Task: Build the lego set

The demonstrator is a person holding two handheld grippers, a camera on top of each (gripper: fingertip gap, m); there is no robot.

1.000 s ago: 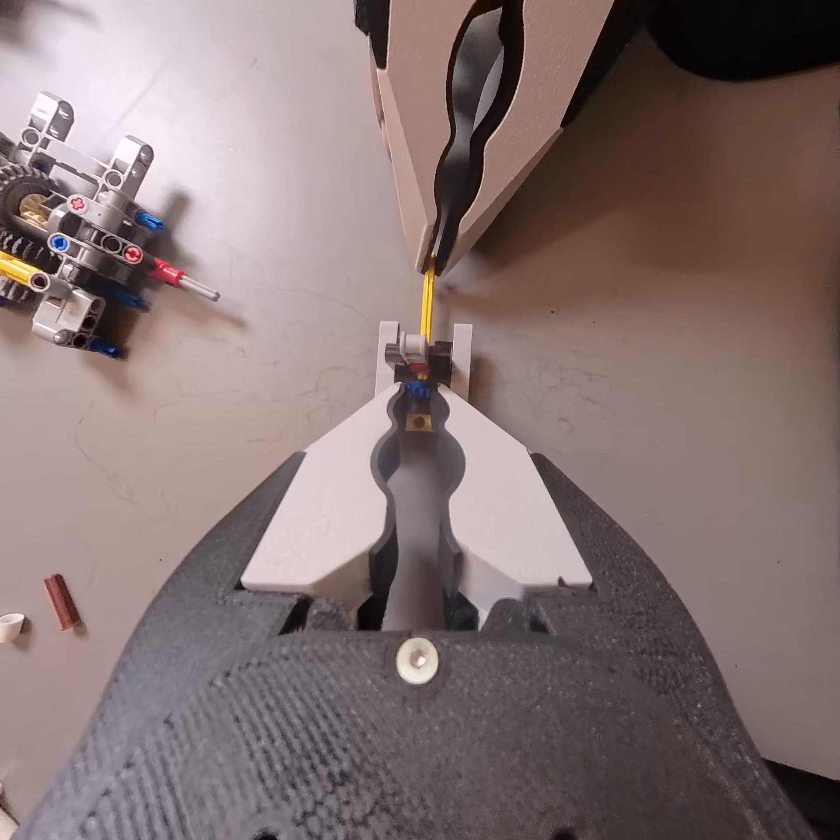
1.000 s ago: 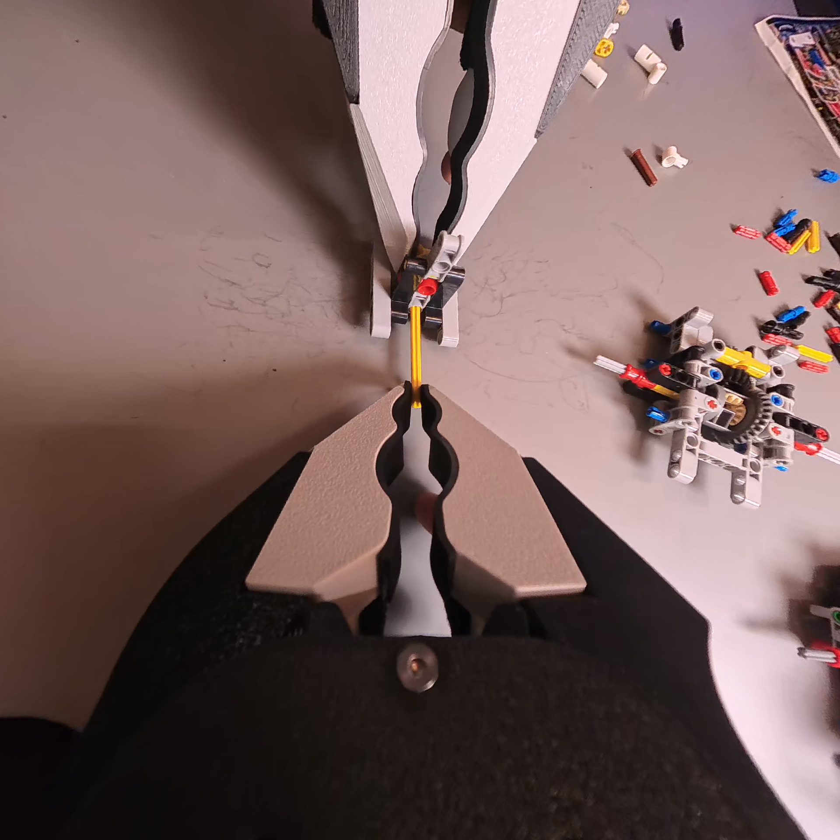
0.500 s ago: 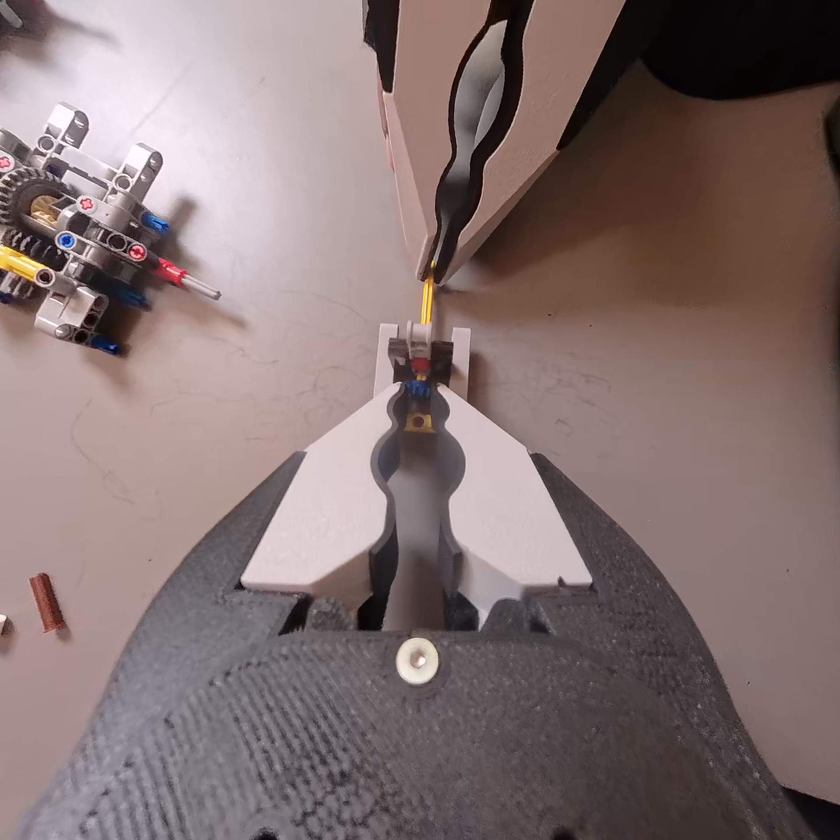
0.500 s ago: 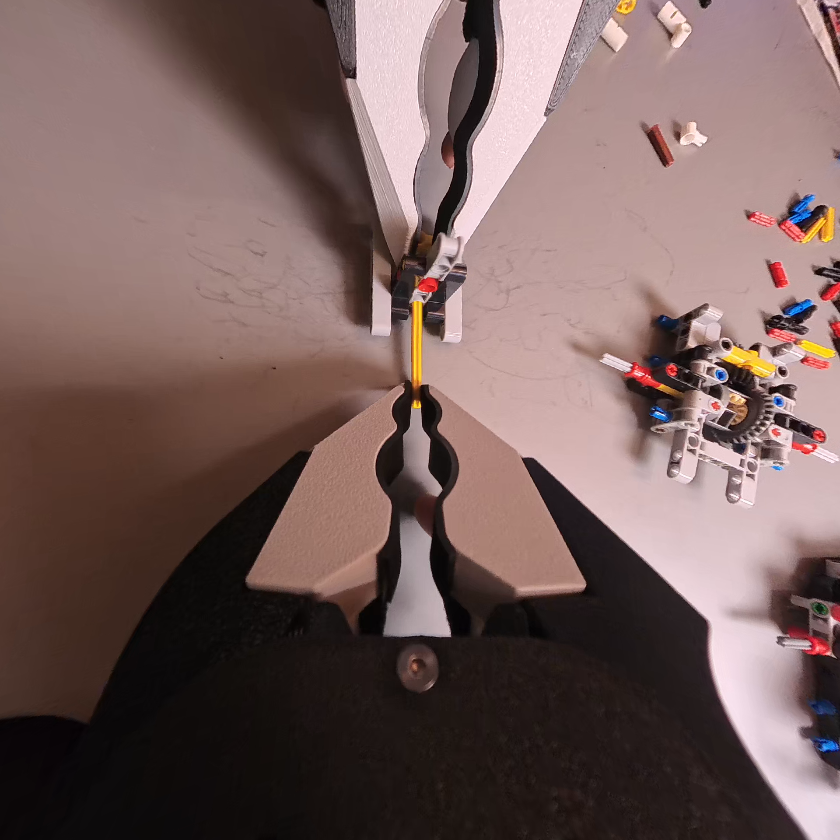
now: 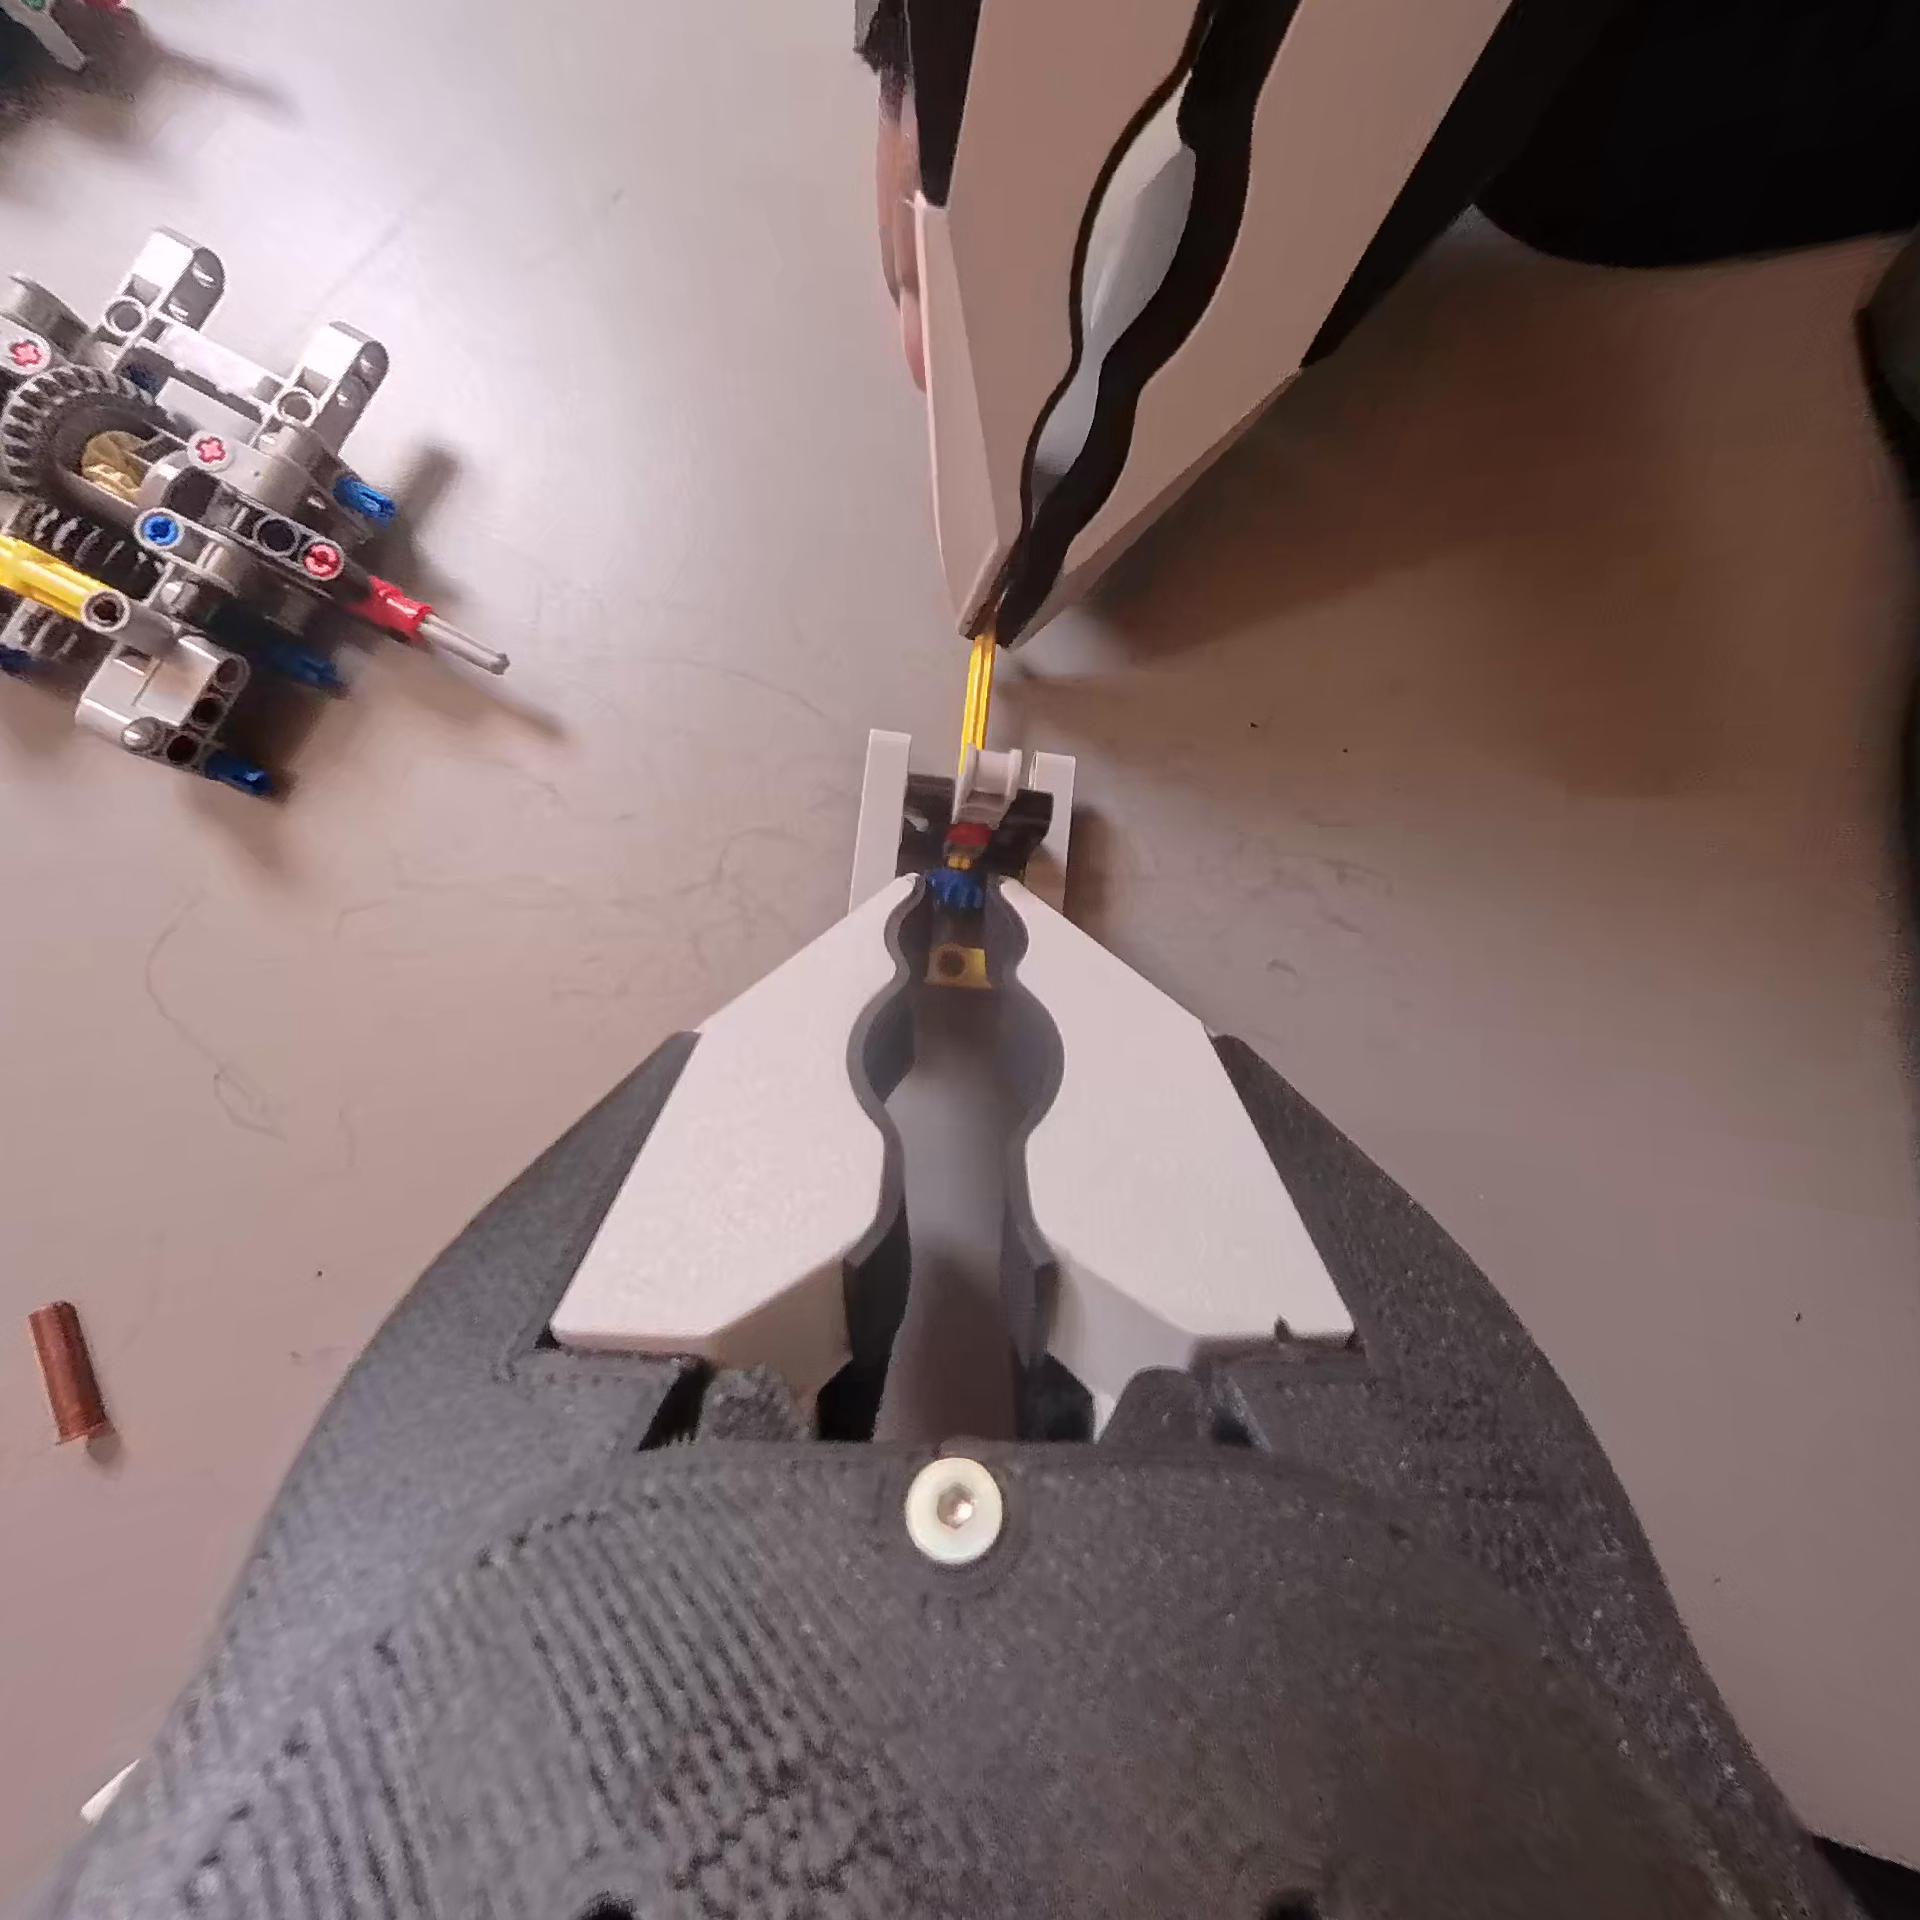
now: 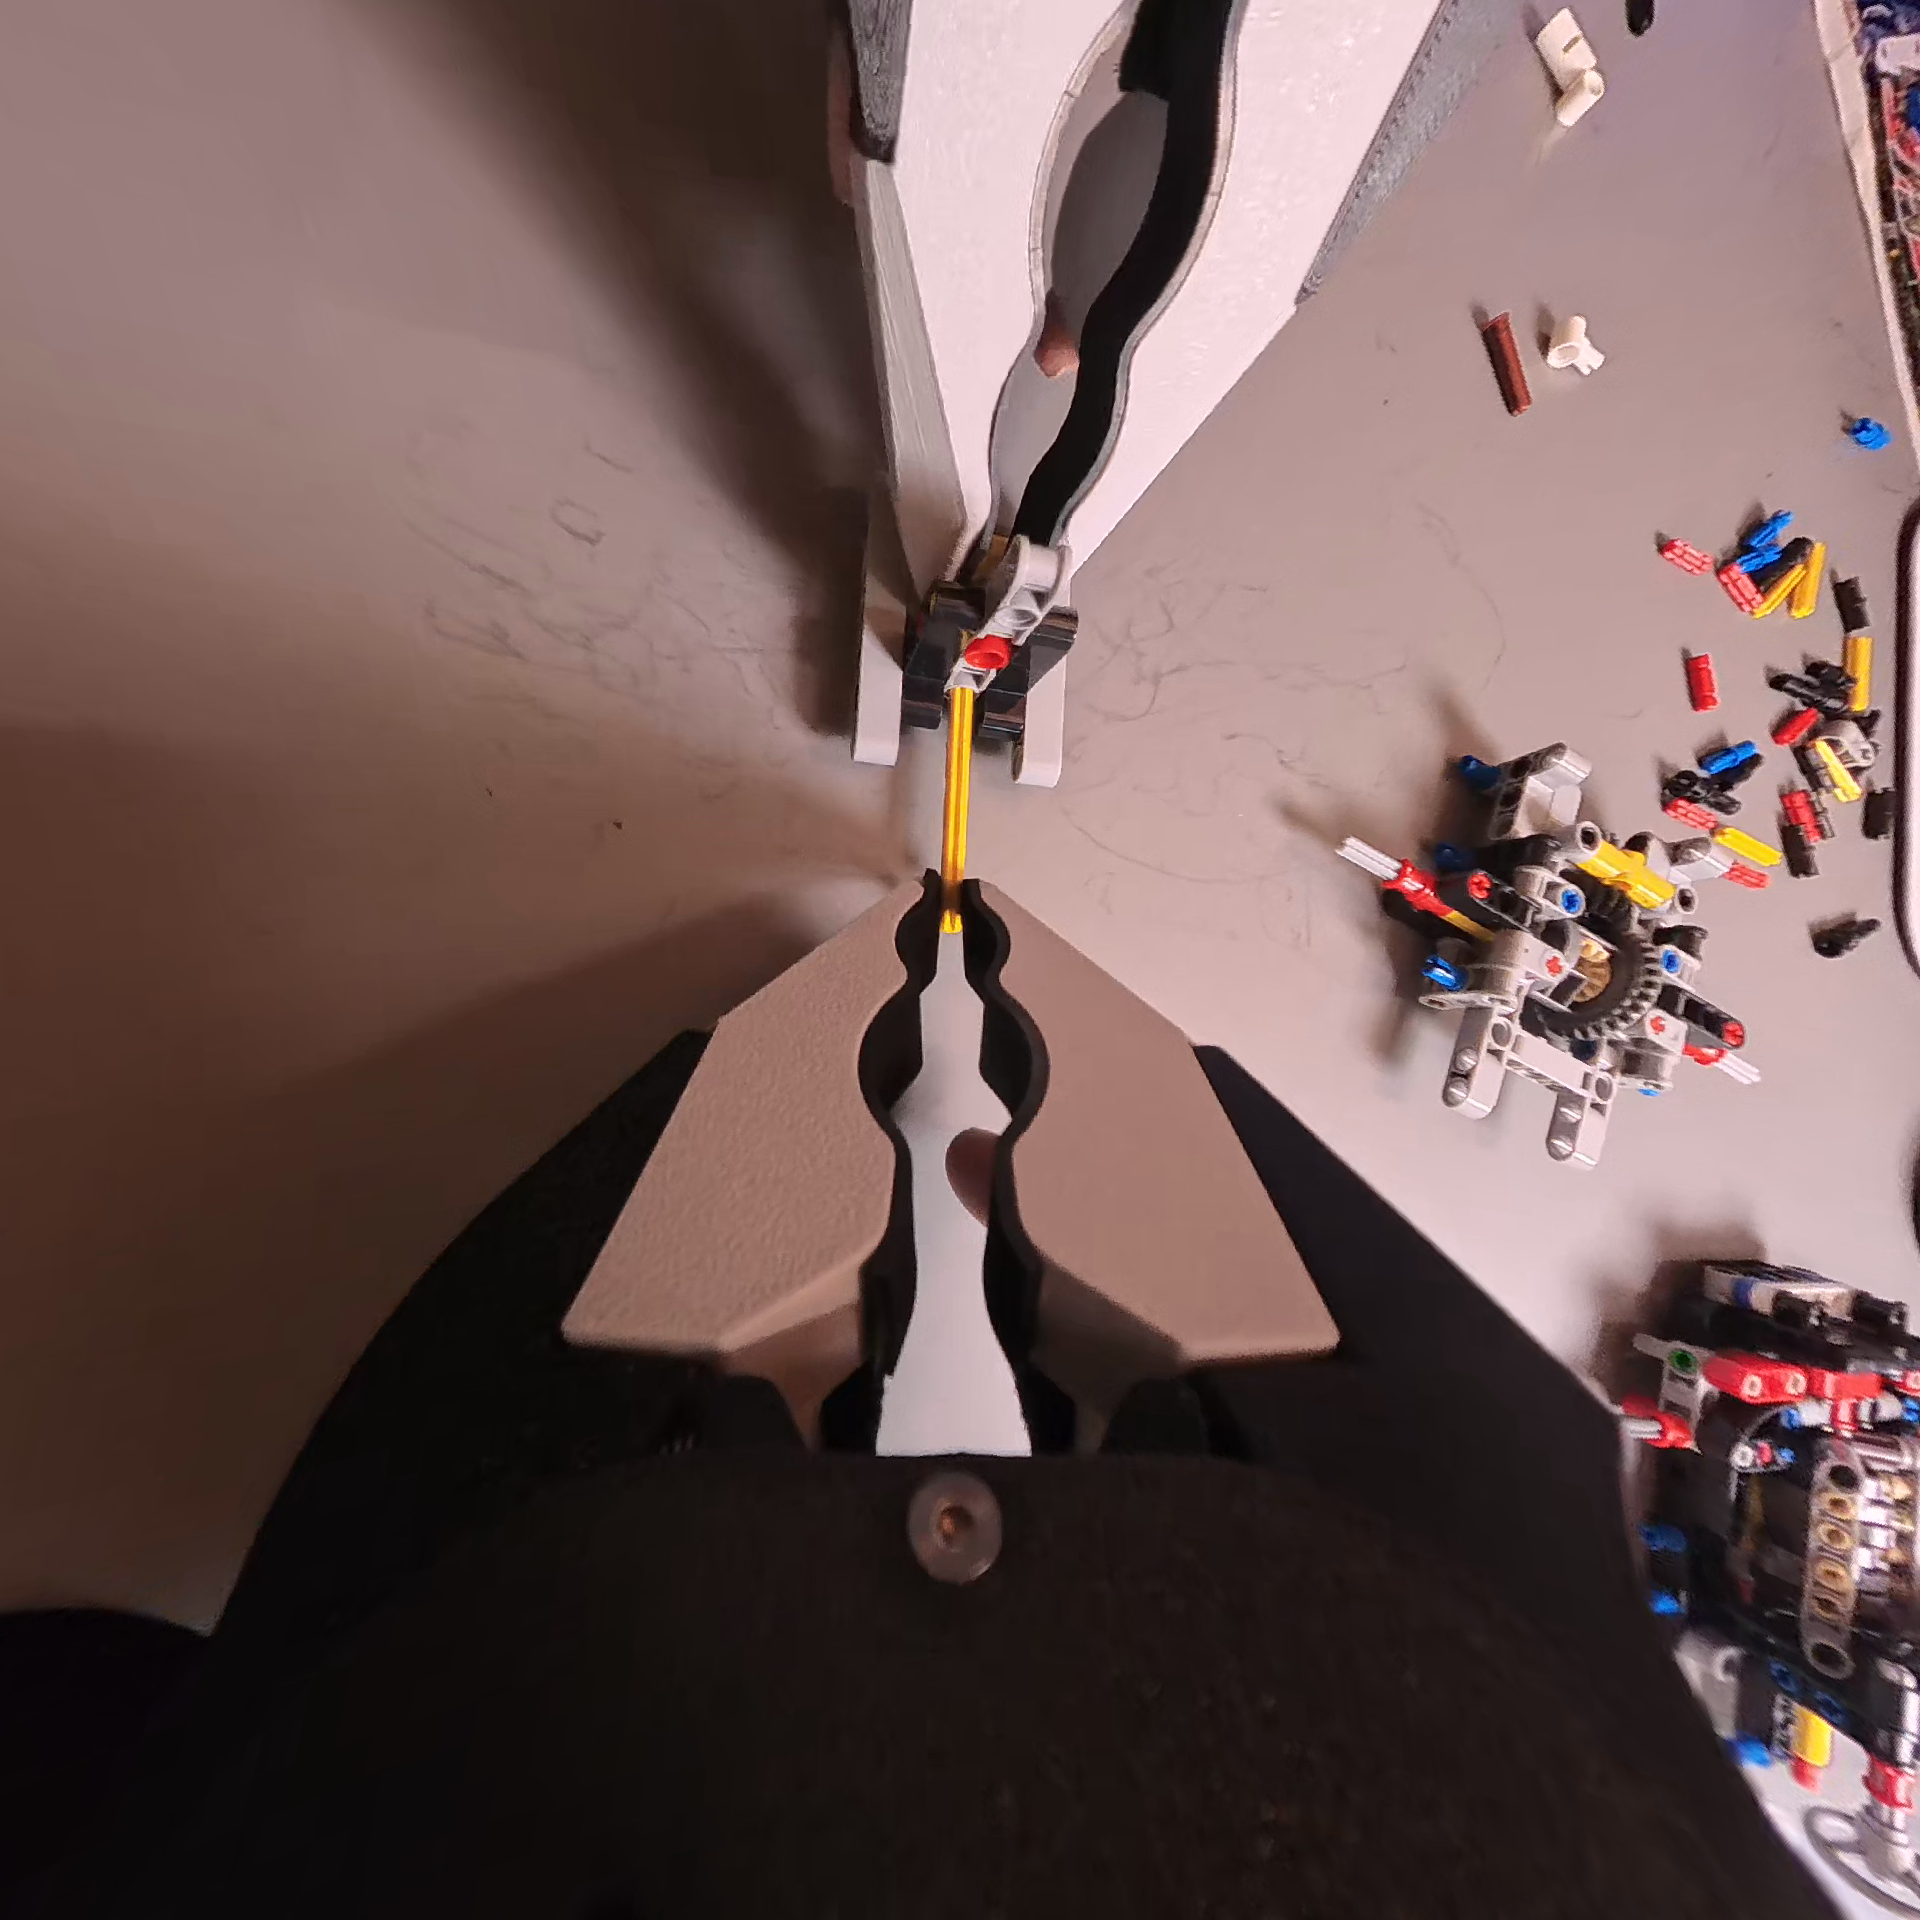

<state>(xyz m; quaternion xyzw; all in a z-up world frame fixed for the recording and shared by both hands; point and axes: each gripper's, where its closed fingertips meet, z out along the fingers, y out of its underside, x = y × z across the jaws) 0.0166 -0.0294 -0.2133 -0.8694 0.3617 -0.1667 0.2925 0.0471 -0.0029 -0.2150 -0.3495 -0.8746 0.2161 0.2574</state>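
My left claw [image 5: 961, 904] is clamped on the small black block [image 6: 987, 644], pads pressing its sides just above the desk [image 5: 1455, 935]. A yellow axle [image 6: 956, 800] runs out of the block's grey connector [image 6: 1029, 592] toward my right claw [image 6: 951, 904], whose tips are pinched on the axle's end. I'd hold the block dead steady and keep the axle square to it. Right of the block sits a wheeled assembly [image 6: 1579, 956].

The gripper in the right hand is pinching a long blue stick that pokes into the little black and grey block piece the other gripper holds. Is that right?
Not quite: the stick is yellow, not blue, as the right wrist view shows. The right gripper does pinch its end, and its other end goes into the little black and grey block piece in the left gripper.
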